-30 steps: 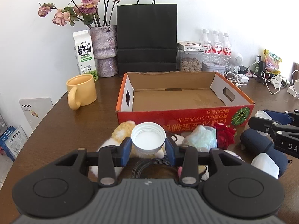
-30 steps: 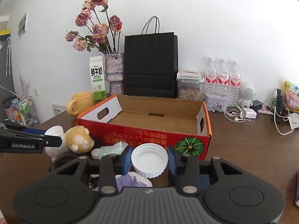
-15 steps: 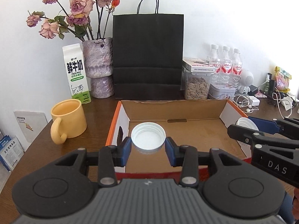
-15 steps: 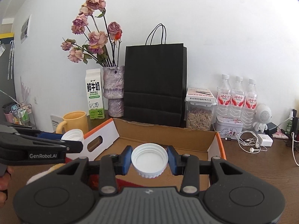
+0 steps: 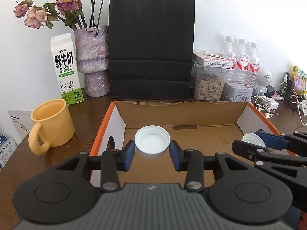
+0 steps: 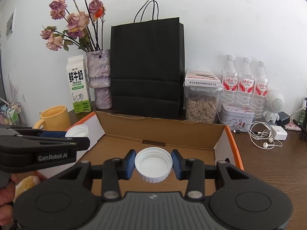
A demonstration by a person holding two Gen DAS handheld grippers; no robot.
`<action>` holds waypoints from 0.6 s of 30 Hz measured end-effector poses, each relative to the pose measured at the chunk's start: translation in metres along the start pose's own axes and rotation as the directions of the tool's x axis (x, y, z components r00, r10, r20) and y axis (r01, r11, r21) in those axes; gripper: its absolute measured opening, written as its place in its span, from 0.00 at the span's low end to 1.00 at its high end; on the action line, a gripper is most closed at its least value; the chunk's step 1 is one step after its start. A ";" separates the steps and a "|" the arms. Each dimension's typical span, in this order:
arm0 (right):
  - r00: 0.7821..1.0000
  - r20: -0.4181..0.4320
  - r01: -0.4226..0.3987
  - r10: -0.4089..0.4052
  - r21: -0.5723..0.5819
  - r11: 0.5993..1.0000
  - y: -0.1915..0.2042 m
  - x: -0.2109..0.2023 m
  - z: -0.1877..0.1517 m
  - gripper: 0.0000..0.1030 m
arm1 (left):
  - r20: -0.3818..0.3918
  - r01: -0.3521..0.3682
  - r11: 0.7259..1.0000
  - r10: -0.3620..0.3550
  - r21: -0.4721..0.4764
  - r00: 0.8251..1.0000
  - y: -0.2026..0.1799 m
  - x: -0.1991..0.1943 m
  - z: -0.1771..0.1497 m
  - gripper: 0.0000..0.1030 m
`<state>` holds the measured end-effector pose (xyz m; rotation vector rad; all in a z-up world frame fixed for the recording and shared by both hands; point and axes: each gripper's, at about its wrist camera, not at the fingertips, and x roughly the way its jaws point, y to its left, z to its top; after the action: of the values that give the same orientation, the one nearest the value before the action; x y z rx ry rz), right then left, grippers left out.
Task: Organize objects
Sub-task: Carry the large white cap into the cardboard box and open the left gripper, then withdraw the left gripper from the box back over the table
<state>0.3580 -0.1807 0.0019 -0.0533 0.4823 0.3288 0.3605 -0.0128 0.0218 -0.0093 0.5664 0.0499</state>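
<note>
An open cardboard box (image 5: 191, 113) with orange edges lies on the brown table; its brown floor shows bare. My left gripper (image 5: 152, 150) is shut on a white screw lid (image 5: 152, 141), open side up, held above the box's left half. My right gripper (image 6: 153, 163) is shut on a second white lid (image 6: 153, 163), held above the box's floor near its front. In the left wrist view the right gripper (image 5: 255, 140) reaches in from the right with its lid (image 5: 250, 138). The right wrist view shows the left gripper (image 6: 76, 134) entering from the left with its lid (image 6: 77, 130).
Behind the box stand a black paper bag (image 5: 151, 48), a vase of dried roses (image 5: 93, 61), a milk carton (image 5: 66, 71), a seed jar (image 5: 208, 84), three water bottles (image 5: 242, 57) and a tin (image 5: 237, 94). A yellow mug (image 5: 51, 126) sits left; earphones and chargers (image 6: 268, 136) lie right.
Both grippers have moved forward with their lids, from in front of the box, where a plush toy and other items lay, to above its floor. The box and back wall look nearer.
</note>
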 end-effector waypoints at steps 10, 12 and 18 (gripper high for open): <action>0.998 -0.063 0.032 -0.032 0.002 0.999 -0.003 0.013 -0.005 0.93 | 0.006 -0.021 0.999 0.021 -0.026 1.000 0.004 0.005 -0.002 1.00; 0.997 -0.057 0.049 -0.048 0.004 0.999 -0.003 0.011 -0.004 0.97 | 0.003 -0.022 0.999 0.022 -0.030 1.000 0.005 0.004 -0.001 1.00; 0.997 -0.068 0.043 -0.042 0.015 0.999 -0.005 0.013 -0.005 1.00 | 0.003 -0.017 1.000 0.017 -0.025 1.000 0.003 0.003 0.000 1.00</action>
<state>0.3679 -0.1822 -0.0084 -0.0590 0.5501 0.2819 0.3626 -0.0096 0.0201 -0.0289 0.5621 0.0731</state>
